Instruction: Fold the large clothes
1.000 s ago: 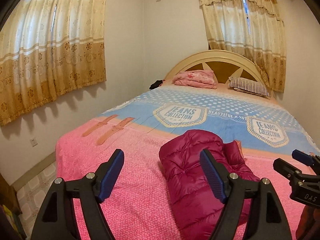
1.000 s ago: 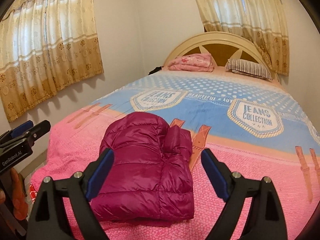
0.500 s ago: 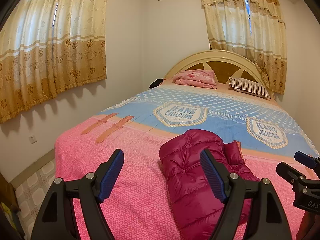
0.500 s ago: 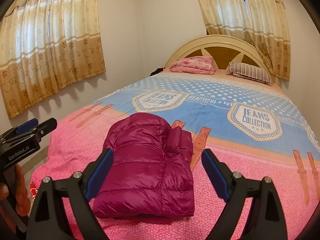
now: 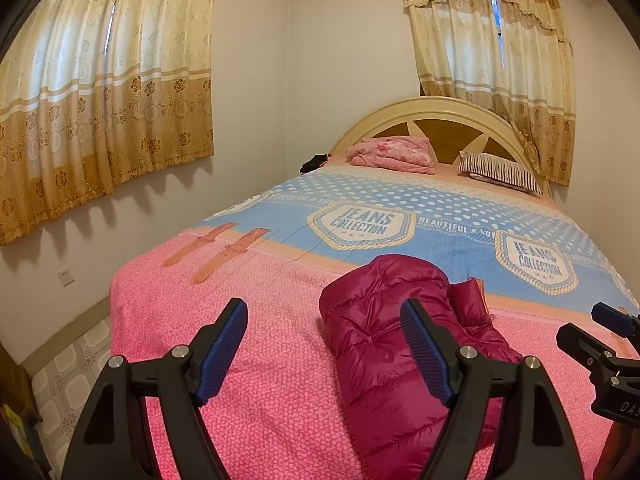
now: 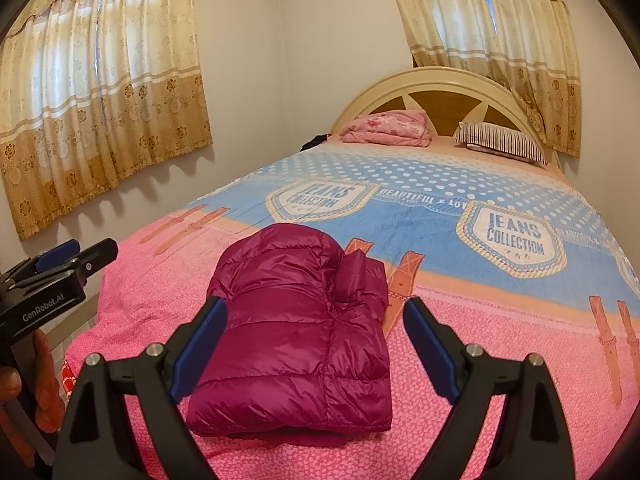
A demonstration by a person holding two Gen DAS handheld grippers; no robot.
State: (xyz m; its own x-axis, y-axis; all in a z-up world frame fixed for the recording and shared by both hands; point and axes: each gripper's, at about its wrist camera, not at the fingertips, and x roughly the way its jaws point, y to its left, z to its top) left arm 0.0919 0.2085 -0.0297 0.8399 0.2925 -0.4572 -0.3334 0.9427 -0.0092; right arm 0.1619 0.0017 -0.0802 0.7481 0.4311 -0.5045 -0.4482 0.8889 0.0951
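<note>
One magenta puffer jacket [image 6: 296, 328] lay folded into a compact bundle on the pink end of the bed [image 6: 500, 360], its near hem close to the foot edge. Two grippers were in play. At the headboard [image 6: 440, 84] end sat one folded pink blanket [image 6: 386, 128] and one striped pillow [image 6: 500, 142], with a small dark item [image 5: 314, 163] at the bed's far left corner. Two curtained windows showed, one on the left wall [image 5: 100, 92] and one behind the headboard [image 5: 492, 52].

The right gripper [image 6: 316, 356] hung above the foot of the bed, tilted downward, its two blue-padded fingers [image 6: 198, 354] spread wide to either side of the jacket in view but clear of the fabric, pinching nothing. The left gripper [image 5: 324, 350] hovered just to the jacket's left at a similar downward tilt, fingers [image 5: 222, 350] also spread apart and empty, over bare pink bedspread. In the right wrist view a hand [image 6: 42, 384] showed gripping the left tool's handle at the left border.

The jacket sat in the middle of the bed's width, well apart from both side edges. Pink bedspread lay open to its left and right, and the blue printed stretch beyond it was bare up to the blanket and pillow. A strip of tiled floor [image 5: 68, 376] ran between the bed's left side and the wall.
</note>
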